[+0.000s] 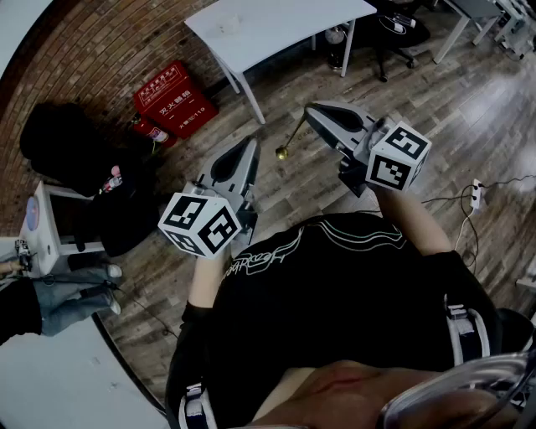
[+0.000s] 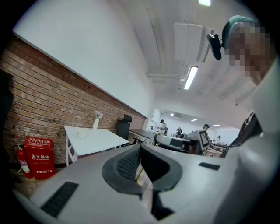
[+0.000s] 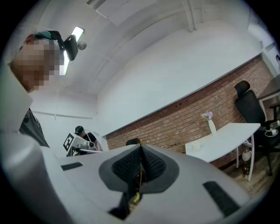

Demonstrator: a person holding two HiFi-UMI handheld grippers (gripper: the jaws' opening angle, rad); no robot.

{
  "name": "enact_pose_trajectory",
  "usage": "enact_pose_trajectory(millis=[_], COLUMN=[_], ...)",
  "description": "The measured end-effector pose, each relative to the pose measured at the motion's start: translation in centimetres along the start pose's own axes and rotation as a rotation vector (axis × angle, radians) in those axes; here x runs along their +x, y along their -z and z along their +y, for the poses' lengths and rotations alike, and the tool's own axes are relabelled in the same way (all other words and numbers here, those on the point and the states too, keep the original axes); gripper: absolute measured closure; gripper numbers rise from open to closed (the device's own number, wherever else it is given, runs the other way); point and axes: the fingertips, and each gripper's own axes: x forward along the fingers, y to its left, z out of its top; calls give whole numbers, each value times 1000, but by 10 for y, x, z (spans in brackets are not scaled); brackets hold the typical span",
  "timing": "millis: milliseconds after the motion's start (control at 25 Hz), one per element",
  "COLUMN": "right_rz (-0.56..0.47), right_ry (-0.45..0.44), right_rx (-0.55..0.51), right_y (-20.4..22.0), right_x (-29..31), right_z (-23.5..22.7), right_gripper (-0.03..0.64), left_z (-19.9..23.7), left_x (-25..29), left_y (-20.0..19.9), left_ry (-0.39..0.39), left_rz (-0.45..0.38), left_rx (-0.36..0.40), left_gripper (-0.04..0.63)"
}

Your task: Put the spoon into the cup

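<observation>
A thin gold spoon [image 1: 291,136] hangs from my right gripper [image 1: 311,111], bowl end down over the wooden floor. In the right gripper view the handle [image 3: 140,168] runs edge-on between the closed pads of that gripper [image 3: 141,148]. My left gripper [image 1: 249,144] is level beside it, and in its own view the jaws of the left gripper [image 2: 140,151] meet with nothing between them. A small white cup [image 2: 80,134] stands on the white table [image 2: 103,142] near a flower vase [image 2: 96,122]. The right gripper view also shows this cup [image 3: 196,146].
A red fire-extinguisher box [image 1: 174,99] sits by the brick wall [image 1: 92,50], with a dark bundle [image 1: 67,142] to its left. The white table [image 1: 276,25] stands ahead, a black office chair [image 1: 394,33] to its right. A power strip [image 1: 476,194] lies on the floor.
</observation>
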Motion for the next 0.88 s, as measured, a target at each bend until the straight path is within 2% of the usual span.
enact_pose_trajectory(millis=[440,880], right_rz=[6,22], right_ry=[29,75], right_rx=[-13,4], right_y=[0,20], right_x=[-2,-6], right_z=[4,-16], right_gripper=[617,618], left_z=[0,11], left_x=[-7,0], left_y=[0,18], left_ry=[-3,-8], left_rz=[-7,4], left_rx=[14,-16], left_gripper=[589,589])
